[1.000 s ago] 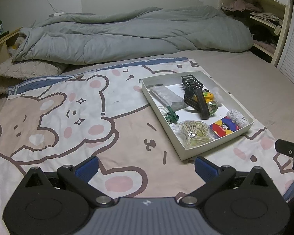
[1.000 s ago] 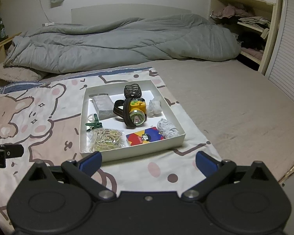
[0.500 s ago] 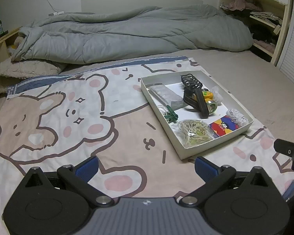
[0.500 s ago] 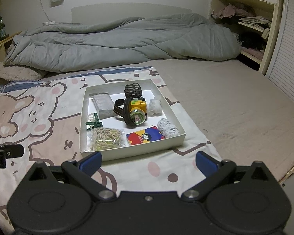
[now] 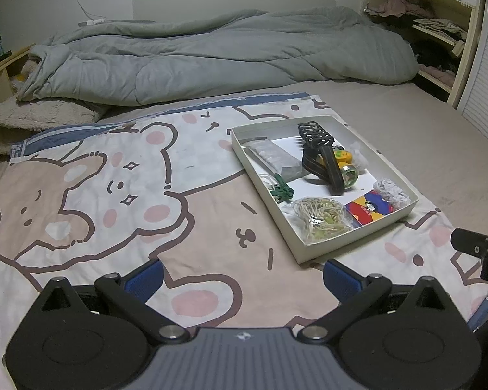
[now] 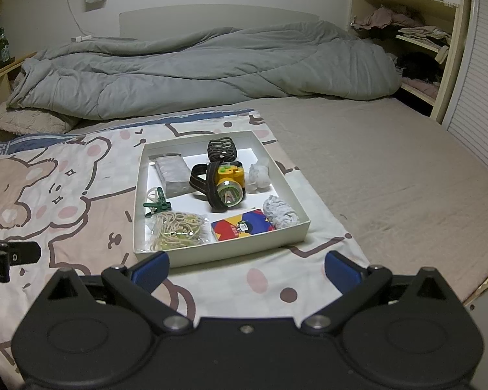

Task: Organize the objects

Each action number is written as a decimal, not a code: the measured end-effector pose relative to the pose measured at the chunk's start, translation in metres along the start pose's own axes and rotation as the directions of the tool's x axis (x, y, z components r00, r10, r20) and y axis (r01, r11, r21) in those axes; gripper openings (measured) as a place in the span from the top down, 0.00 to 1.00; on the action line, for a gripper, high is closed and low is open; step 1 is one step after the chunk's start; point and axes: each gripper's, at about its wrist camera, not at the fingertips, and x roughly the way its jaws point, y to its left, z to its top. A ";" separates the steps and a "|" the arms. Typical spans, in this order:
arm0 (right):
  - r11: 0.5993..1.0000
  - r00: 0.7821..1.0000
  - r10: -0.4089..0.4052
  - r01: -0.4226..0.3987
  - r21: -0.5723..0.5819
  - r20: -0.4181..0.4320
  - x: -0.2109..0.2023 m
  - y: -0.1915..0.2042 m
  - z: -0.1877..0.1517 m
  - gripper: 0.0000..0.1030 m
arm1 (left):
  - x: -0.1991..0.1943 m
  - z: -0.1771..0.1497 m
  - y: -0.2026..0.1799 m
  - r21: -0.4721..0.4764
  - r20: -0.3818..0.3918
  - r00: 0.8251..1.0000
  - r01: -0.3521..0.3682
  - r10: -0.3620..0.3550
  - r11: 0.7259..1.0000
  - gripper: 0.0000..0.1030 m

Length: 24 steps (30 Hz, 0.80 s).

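A white box (image 6: pixel 304 224) (image 5: pixel 300 250) lies on the bear-print cloth on the bed. It holds a yellow headlamp with a black strap (image 6: pixel 224 185) (image 5: pixel 334 165), a black hair claw (image 6: pixel 221 149), a grey packet (image 6: pixel 172 172), a green clip (image 6: pixel 157 206) (image 5: pixel 282 191), a bag of rubber bands (image 6: pixel 175 230) (image 5: pixel 318 217), a colourful card pack (image 6: pixel 240 229) (image 5: pixel 369 208) and white wads (image 6: pixel 281 211). My left gripper (image 5: pixel 242 274) is open and empty, near and left of the box. My right gripper (image 6: pixel 247 268) is open and empty, just in front of the box.
A grey duvet (image 6: pixel 195 71) lies bunched across the far side of the bed. Shelves with clothes (image 6: pixel 416 39) stand at the right. A bottle (image 6: pixel 3 45) stands on a ledge at the left. The bare mattress (image 6: pixel 390 169) stretches right of the cloth.
Both views have drifted very slightly; the box and its contents have not moved. Both grippers stay open.
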 end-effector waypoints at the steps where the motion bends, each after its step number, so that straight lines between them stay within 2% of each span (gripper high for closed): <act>1: 1.000 1.000 0.000 0.000 -0.001 0.000 0.000 0.001 0.000 0.00 | 0.000 0.000 0.000 0.000 -0.001 1.000 0.000 0.000 1.000 0.00; 24: 1.000 1.000 -0.001 0.001 -0.010 -0.002 0.002 0.002 0.000 0.00 | 0.002 0.000 0.000 -0.007 -0.012 1.000 0.006 -0.006 1.000 0.00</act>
